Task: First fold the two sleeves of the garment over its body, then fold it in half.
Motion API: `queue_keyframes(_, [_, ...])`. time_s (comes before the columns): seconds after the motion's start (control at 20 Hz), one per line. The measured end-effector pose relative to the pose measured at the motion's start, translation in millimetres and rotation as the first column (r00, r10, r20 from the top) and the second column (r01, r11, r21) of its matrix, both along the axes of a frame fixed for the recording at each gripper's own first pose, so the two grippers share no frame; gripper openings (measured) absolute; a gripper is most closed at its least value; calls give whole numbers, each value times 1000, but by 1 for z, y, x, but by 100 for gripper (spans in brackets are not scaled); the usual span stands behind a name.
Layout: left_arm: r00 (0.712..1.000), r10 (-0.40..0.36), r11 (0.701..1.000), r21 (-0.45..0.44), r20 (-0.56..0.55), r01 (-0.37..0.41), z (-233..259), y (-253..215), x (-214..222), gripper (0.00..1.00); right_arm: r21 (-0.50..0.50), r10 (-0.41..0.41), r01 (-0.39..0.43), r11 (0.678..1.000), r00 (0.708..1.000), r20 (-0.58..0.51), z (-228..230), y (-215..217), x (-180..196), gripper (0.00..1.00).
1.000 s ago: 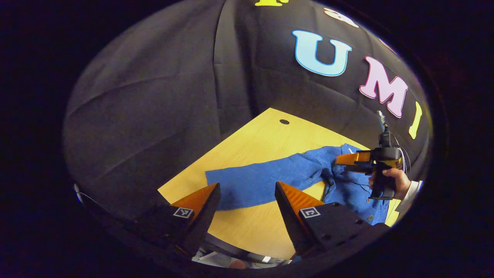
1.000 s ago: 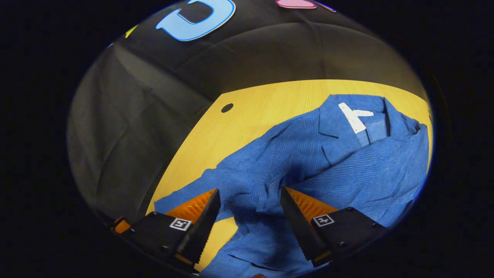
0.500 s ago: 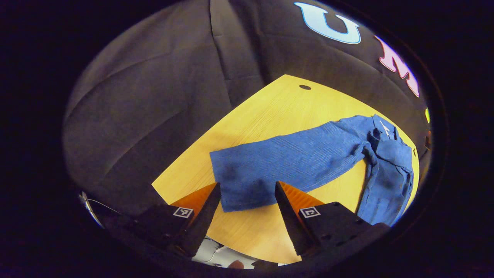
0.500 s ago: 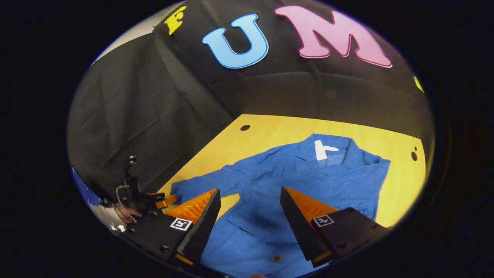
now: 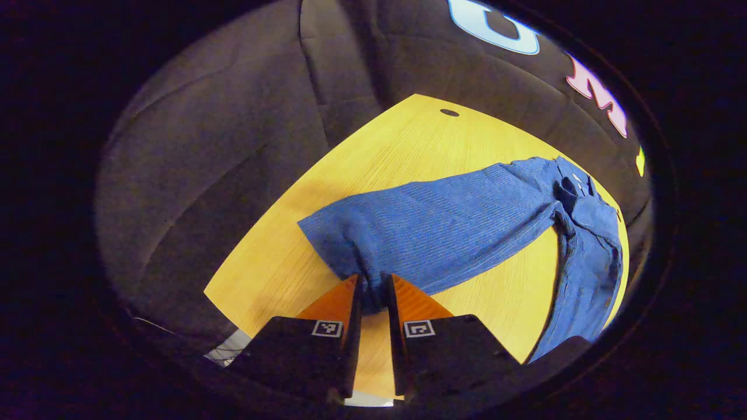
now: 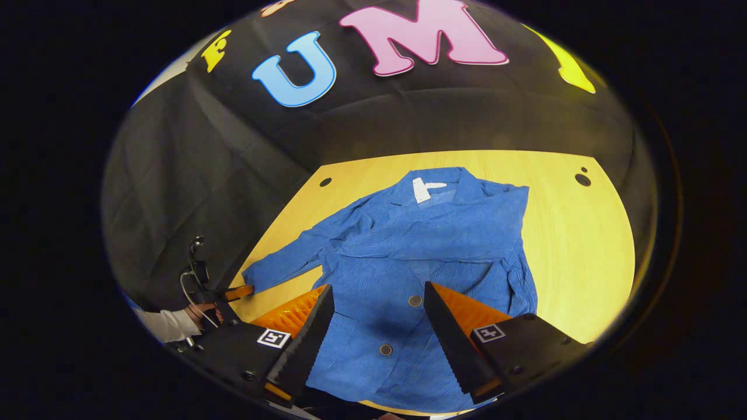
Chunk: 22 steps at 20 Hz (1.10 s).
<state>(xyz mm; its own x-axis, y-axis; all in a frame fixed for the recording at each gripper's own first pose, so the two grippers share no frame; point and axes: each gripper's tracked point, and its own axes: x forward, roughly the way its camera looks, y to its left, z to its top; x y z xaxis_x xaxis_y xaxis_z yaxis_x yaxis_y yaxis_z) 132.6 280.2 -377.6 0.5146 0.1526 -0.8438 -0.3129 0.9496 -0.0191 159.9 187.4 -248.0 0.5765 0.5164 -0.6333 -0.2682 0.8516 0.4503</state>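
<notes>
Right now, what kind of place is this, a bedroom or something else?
Probably a recording booth, not a bedroom. A black cloth wall hangs behind a wooden table, a blue jacket lies on it, and the left gripper is pinching its sleeve.

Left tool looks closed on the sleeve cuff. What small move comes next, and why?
Probably lift the left tool slightly and carry the cuff across toward the jacket body. Its fingers pinch the end of the outstretched sleeve, which lies flat on the table away from the body. The other sleeve already lies across the chest. The right tool hovers open.
</notes>
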Motion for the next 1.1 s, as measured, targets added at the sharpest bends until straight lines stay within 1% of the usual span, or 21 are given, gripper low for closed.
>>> queue_keyframes(0.1, [998, 68, 994, -87, 3, -67, 1, -1, 8, 9, -9, -21, 21, 1000, 1000, -3, 1, -13, -4, 98])
queue_keyframes(0.15, [997, 82, 991, -110, 15, -80, 2, 2, 10, 3, -5, -27, 27, 1000, 1000, -8, 2, -15, -9, 98])
queue_keyframes(0.2, [995, 96, 986, -134, -3, -95, 4, 3, 10, 0, 0, -34, 34, 999, 999, -12, 3, -18, -11, 98])
queue_keyframes(0.25, [996, 89, 986, -141, -13, -90, 3, 4, 11, 0, 3, -42, 42, 999, 999, -15, 4, -21, -13, 98])
queue_keyframes(0.35, [998, 61, 988, -142, -13, -62, 9, -2, 10, 0, 10, -57, 58, 998, 998, -16, 7, -29, -16, 98])
queue_keyframes(0.45, [999, 24, 989, -150, 31, -19, 26, -15, 12, 0, 15, -72, 72, 997, 997, -14, 9, -38, -20, 98])
queue_keyframes(0.65, [990, -72, 984, -155, 119, 90, 79, -50, 24, 0, 21, -78, 78, 997, 997, -17, 10, -49, -27, 98])
queue_keyframes(0.75, [980, -107, 977, -167, 165, 134, 113, -79, 37, 0, 26, -75, 75, 997, 997, -11, 12, -54, -28, 98])
queue_keyframes(0.85, [957, -164, 963, -172, 241, 208, 154, -116, 57, 0, 28, -78, 78, 997, 997, 0, 14, -62, -28, 98])
queue_keyframes(0.9, [939, -208, 953, -161, 275, 258, 174, -139, 66, 0, 32, -82, 82, 996, 997, 4, 16, -66, -29, 98])
queue_keyframes(1.0, [897, -310, 926, -114, 316, 361, 207, -184, 83, 0, 41, -91, 91, 995, 996, 5, 17, -76, -33, 98])
queue_keyframes(1.1, [846, -396, 888, -86, 356, 452, 230, -236, 98, 0, 48, -104, 104, 993, 995, 0, 15, -86, -37, 98])
